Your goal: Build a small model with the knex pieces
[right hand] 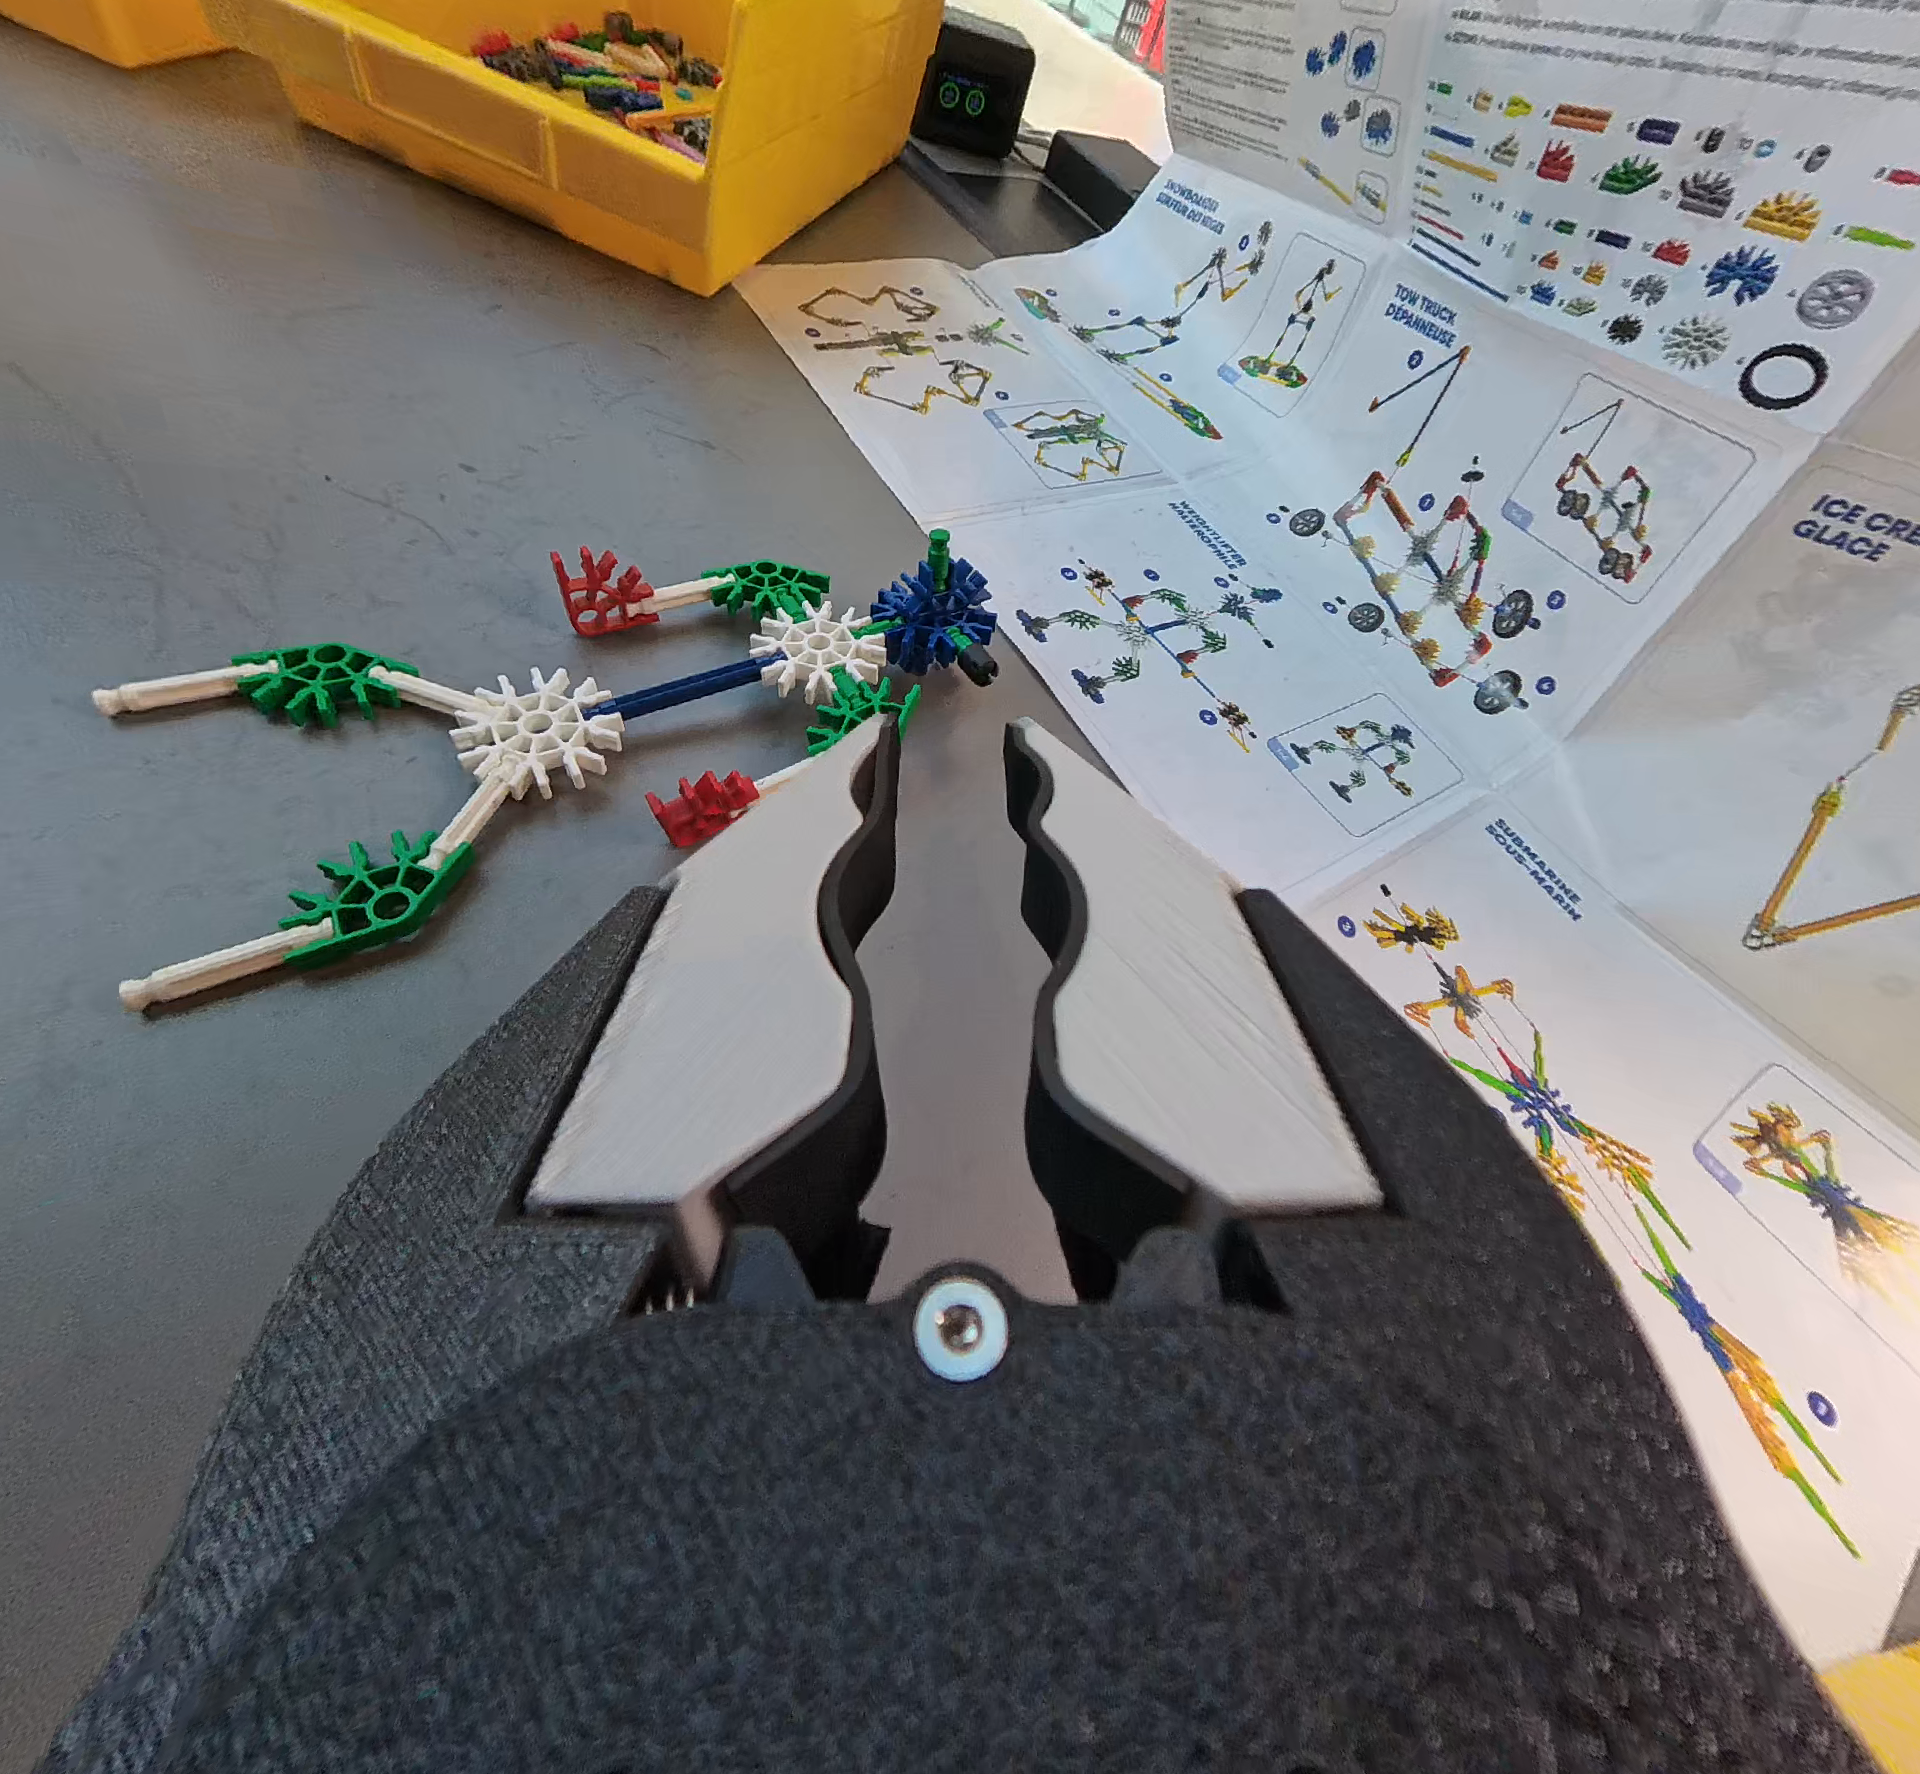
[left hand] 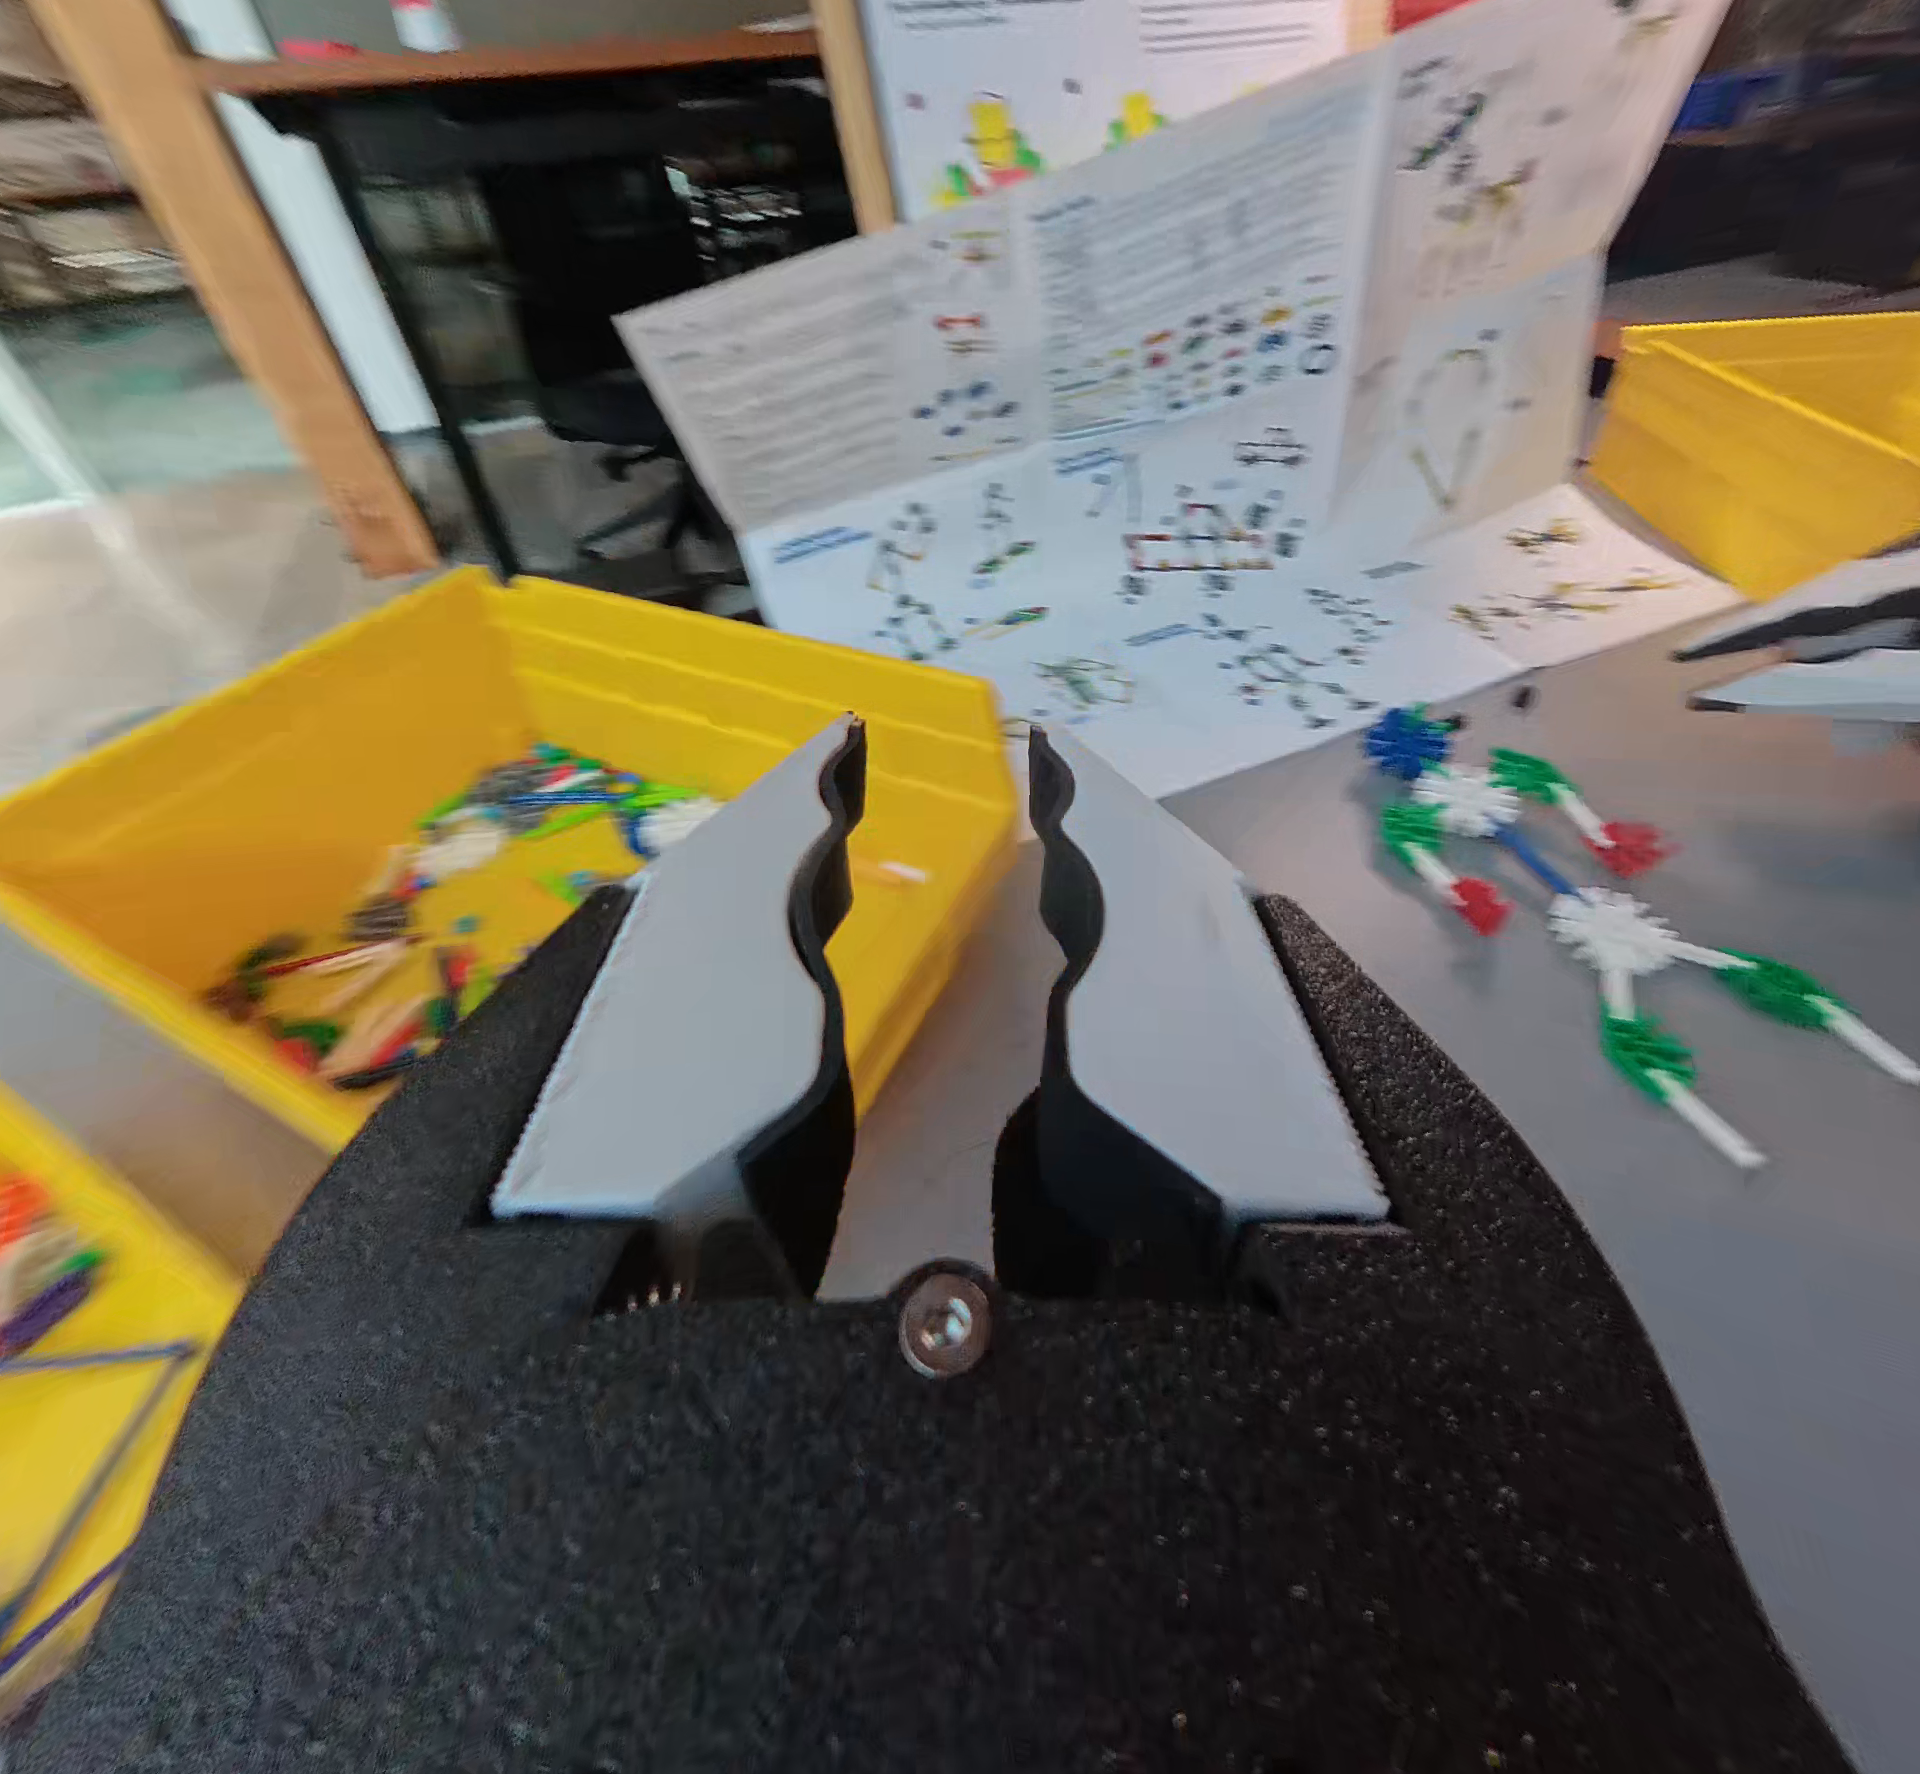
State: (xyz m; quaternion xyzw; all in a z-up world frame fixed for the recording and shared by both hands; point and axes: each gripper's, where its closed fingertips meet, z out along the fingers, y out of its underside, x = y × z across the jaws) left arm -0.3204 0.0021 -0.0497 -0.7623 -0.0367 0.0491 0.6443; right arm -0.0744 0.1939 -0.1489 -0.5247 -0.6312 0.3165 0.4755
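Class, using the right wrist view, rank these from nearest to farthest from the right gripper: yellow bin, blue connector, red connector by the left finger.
From the right gripper:
1. Red connector, just left of the fingertip.
2. Blue connector, ahead.
3. Yellow bin, far back left.

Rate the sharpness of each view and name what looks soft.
Left wrist view: motion-blurred throughout; bin, parts and sheet smeared, left gripper crisper. Right wrist view: mostly sharp; model and sheet clear, right gripper crisp, far bin soft.

Workshop: yellow parts bins (right hand: 582,166), grey bench (right hand: 260,374)
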